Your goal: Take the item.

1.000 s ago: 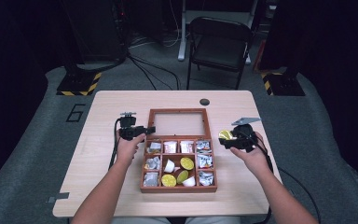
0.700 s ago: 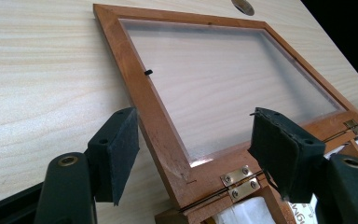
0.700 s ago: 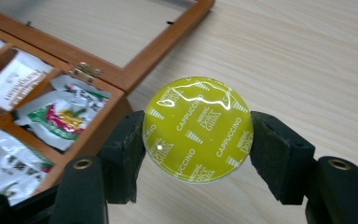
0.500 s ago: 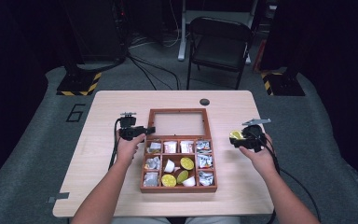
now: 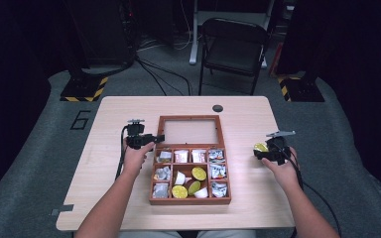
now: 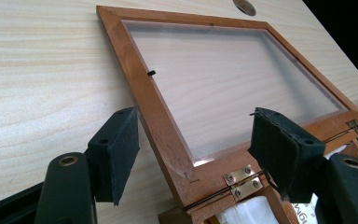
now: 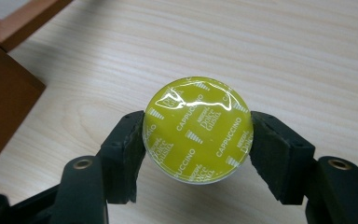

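A wooden compartment box [image 5: 189, 201] sits mid-table with its glass-paned lid [image 5: 190, 118] folded back flat. It holds silver packets, white cups and yellow-green capsules. My left gripper [image 5: 157, 138] rests at the lid's left hinge corner. In the left gripper view its jaws [image 6: 196, 135] stand open, straddling the lid frame [image 6: 137, 79] without pressing it. My right gripper [image 5: 259, 151] is low over the bare table to the right of the box. It is shut on a yellow-green cappuccino capsule [image 7: 198, 130], foil face toward the camera; the capsule [image 5: 261, 147] also shows from above.
A black round grommet [image 5: 218, 108] sits in the table top behind the lid. A folding chair [image 5: 233, 47] stands beyond the far edge. The box's brown side wall [image 7: 4, 102] lies left of the held capsule. Bare wood [image 5: 258, 124] surrounds the right gripper.
My right gripper has carried the capsule rightward and lower, away from the box. The left hand and the box have not moved.
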Action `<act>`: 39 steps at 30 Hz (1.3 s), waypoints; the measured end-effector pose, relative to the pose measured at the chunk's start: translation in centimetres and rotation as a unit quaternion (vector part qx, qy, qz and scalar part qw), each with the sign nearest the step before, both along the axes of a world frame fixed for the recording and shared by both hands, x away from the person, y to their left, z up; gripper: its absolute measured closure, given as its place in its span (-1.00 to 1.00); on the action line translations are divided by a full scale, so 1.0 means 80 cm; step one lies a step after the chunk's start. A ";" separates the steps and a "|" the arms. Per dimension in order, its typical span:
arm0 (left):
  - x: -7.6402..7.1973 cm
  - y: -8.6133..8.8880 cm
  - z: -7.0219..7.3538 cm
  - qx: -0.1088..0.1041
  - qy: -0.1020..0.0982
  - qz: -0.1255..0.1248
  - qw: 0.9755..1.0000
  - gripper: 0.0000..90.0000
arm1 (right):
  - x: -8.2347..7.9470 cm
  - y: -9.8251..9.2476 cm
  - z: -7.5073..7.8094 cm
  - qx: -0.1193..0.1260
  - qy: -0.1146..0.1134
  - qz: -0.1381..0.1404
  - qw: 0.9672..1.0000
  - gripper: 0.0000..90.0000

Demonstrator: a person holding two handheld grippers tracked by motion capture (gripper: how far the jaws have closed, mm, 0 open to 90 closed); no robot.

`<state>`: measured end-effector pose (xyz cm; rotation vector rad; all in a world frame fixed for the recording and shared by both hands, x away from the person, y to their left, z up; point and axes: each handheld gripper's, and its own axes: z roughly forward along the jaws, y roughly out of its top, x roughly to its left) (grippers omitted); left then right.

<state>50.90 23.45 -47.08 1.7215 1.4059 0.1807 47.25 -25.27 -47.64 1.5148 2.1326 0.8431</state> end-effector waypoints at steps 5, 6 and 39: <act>0.000 0.000 0.000 0.001 0.001 0.001 1.000 -0.28 | -0.001 -0.006 -0.010 0.000 0.008 -0.007 1.000 -0.17; 0.000 0.000 0.000 0.000 0.001 0.001 1.000 -0.28 | -0.001 -0.007 -0.012 -0.002 0.008 -0.006 1.000 -0.17; 0.000 0.003 0.001 -0.002 -0.002 0.002 1.000 -0.28 | -0.004 0.000 -0.004 0.000 -0.006 -0.009 1.000 -0.31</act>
